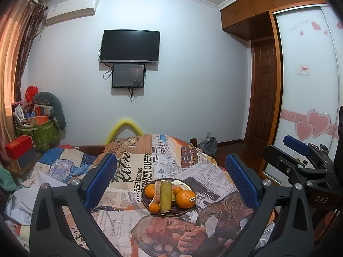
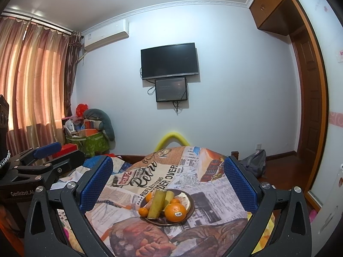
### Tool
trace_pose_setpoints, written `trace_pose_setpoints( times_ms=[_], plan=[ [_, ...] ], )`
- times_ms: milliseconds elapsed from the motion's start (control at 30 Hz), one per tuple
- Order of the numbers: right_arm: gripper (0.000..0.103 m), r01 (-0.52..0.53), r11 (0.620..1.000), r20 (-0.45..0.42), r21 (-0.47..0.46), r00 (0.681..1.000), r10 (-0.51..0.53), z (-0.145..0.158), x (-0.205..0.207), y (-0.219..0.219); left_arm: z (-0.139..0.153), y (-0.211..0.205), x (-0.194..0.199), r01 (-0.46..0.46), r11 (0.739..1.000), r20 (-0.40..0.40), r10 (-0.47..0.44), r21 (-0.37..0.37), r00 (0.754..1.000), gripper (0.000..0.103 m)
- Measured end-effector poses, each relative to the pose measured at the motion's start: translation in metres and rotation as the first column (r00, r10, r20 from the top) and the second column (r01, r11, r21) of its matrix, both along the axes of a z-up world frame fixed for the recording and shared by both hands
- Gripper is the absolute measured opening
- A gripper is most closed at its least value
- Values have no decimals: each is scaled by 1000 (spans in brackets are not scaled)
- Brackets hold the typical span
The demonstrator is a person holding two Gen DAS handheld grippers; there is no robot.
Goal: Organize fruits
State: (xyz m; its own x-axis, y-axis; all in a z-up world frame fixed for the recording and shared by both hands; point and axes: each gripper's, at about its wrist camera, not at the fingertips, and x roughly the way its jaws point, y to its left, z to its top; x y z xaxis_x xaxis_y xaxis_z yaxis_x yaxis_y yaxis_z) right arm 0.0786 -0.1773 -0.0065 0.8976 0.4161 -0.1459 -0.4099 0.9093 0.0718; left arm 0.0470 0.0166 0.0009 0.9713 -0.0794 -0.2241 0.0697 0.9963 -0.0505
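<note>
A dark round plate (image 1: 148, 207) of fruit sits on a newspaper-print cloth (image 1: 139, 167). It holds a big orange with a sticker (image 1: 185, 198), small oranges (image 1: 150, 190), a yellow-green stalk (image 1: 165, 196) and dark small fruits. My left gripper (image 1: 171, 182) is open and empty, held back from and above the plate. The plate (image 2: 191, 211) with the big orange (image 2: 175, 212) and stalk (image 2: 157, 203) also shows in the right wrist view. My right gripper (image 2: 168, 182) is open and empty, likewise short of the plate.
The right gripper's body (image 1: 300, 162) shows at the right edge of the left view. The left one (image 2: 38, 165) shows at left in the right view. A cluttered green bin (image 1: 42, 132), red box (image 1: 19, 147) and quilt (image 1: 64, 162) lie left; a wardrobe (image 1: 304, 85) stands right.
</note>
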Motion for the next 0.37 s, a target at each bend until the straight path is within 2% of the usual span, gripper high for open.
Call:
trace_pose_setpoints(
  times_ms=[367],
  plan=[
    [103, 7, 1000, -11, -5, 1000, -7, -2, 4, 1, -5, 2, 6, 23, 1000, -21, -23, -17, 1000, 103]
  ],
)
